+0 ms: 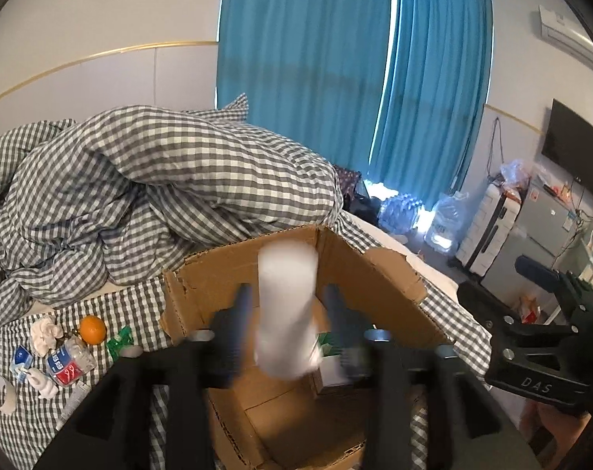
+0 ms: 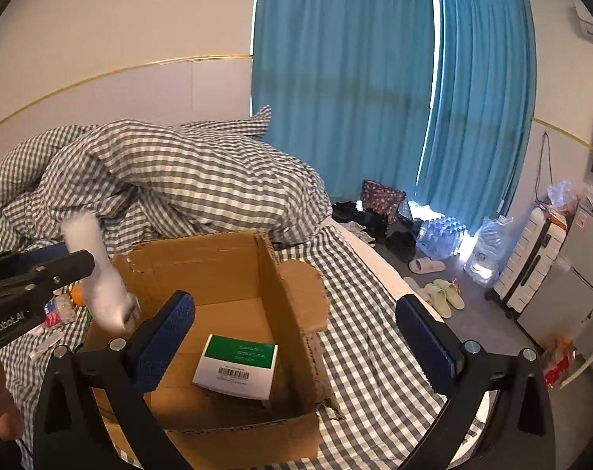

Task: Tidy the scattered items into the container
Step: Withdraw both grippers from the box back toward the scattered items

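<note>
White roll dropping into the box

The cardboard box (image 1: 233, 270) sits on the checked bed. The white roll (image 1: 286, 309) hangs upright over it, long axis near vertical, between the left gripper (image 1: 288, 313)'s spread jaws, which look clear of it. It might clip the rim and bounce out. The right gripper (image 2: 296, 337) is wide open, empty.

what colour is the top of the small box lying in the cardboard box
Green on top, white below with a barcode: small box, clearest in the right wrist view.
</note>
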A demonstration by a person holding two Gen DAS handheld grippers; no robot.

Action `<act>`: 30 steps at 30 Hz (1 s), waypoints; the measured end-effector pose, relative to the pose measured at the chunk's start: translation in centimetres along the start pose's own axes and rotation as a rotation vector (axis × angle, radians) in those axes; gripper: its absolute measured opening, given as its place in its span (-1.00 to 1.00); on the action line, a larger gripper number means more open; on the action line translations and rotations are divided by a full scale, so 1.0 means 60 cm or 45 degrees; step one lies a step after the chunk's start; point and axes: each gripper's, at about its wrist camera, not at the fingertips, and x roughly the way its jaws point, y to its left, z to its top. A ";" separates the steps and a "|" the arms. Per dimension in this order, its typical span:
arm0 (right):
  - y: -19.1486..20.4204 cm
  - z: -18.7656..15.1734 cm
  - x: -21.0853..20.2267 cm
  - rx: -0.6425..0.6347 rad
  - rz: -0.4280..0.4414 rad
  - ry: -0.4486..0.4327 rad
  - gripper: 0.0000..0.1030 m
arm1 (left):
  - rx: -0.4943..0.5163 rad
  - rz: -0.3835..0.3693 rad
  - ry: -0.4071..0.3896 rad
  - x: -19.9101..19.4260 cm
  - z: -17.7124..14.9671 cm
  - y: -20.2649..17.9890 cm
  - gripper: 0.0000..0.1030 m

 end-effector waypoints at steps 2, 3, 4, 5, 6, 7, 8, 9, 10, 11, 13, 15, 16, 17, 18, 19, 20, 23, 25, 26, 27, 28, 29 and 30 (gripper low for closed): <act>-0.001 0.000 -0.002 0.010 0.002 -0.002 0.99 | -0.032 -0.006 -0.041 -0.013 0.002 0.008 0.71; -0.001 0.000 -0.003 0.014 0.005 -0.003 0.99 | -0.041 -0.006 -0.054 -0.019 0.004 0.012 0.72; 0.000 -0.001 -0.005 0.017 0.011 -0.005 1.00 | -0.045 0.001 -0.058 -0.024 0.006 0.017 0.72; 0.003 0.000 -0.007 0.018 0.020 -0.009 1.00 | -0.047 0.013 -0.060 -0.027 0.007 0.022 0.72; 0.007 0.000 -0.009 0.018 0.026 -0.011 1.00 | -0.051 0.023 -0.064 -0.031 0.007 0.029 0.72; 0.014 0.001 -0.011 0.013 0.035 -0.014 0.99 | -0.056 0.034 -0.068 -0.035 0.006 0.038 0.74; 0.022 0.003 -0.012 0.006 0.046 -0.017 0.99 | -0.064 0.053 -0.070 -0.042 0.004 0.048 0.82; 0.032 0.004 -0.013 -0.002 0.057 -0.021 1.00 | -0.074 0.073 -0.074 -0.048 0.001 0.059 0.92; 0.041 0.006 -0.013 -0.007 0.068 -0.026 1.00 | -0.087 0.100 -0.083 -0.057 -0.003 0.074 0.93; 0.052 0.007 -0.014 -0.017 0.081 -0.029 1.00 | -0.099 0.122 -0.094 -0.066 -0.007 0.088 0.94; 0.082 0.011 -0.016 -0.044 0.109 -0.033 1.00 | -0.121 0.168 -0.104 -0.084 -0.018 0.122 1.00; 0.113 0.015 -0.020 -0.071 0.132 -0.041 1.00 | -0.149 0.218 -0.111 -0.103 -0.030 0.155 1.00; 0.129 0.017 -0.023 -0.084 0.143 -0.046 1.00 | -0.165 0.244 -0.112 -0.114 -0.035 0.175 1.00; 0.146 0.019 -0.026 -0.096 0.155 -0.052 1.00 | -0.179 0.265 -0.112 -0.123 -0.039 0.192 1.00; 0.160 0.020 -0.028 -0.105 0.165 -0.055 1.00 | -0.192 0.288 -0.115 -0.133 -0.043 0.208 1.00; 0.177 0.022 -0.031 -0.118 0.177 -0.060 1.00 | -0.203 0.319 -0.121 -0.144 -0.046 0.225 1.00; 0.195 0.024 -0.033 -0.131 0.189 -0.064 1.00 | -0.210 0.349 -0.129 -0.154 -0.049 0.240 1.00; 0.244 0.030 -0.040 -0.167 0.226 -0.066 1.00 | -0.230 0.431 -0.155 -0.192 -0.058 0.289 1.00; 0.275 0.034 -0.045 -0.186 0.253 -0.071 1.00 | -0.251 0.465 -0.165 -0.216 -0.064 0.319 1.00; 0.290 0.035 -0.049 -0.194 0.268 -0.074 1.00 | -0.265 0.485 -0.171 -0.229 -0.067 0.335 1.00; 0.303 0.037 -0.052 -0.202 0.281 -0.077 1.00 | -0.276 0.503 -0.176 -0.238 -0.068 0.349 1.00; 0.320 0.038 -0.056 -0.212 0.297 -0.079 1.00 | -0.288 0.526 -0.181 -0.250 -0.071 0.365 1.00; 0.333 0.040 -0.060 -0.220 0.311 -0.081 1.00 | -0.297 0.547 -0.185 -0.261 -0.074 0.379 1.00; 0.347 0.040 -0.064 -0.230 0.326 -0.084 1.00 | -0.305 0.567 -0.187 -0.273 -0.079 0.392 1.00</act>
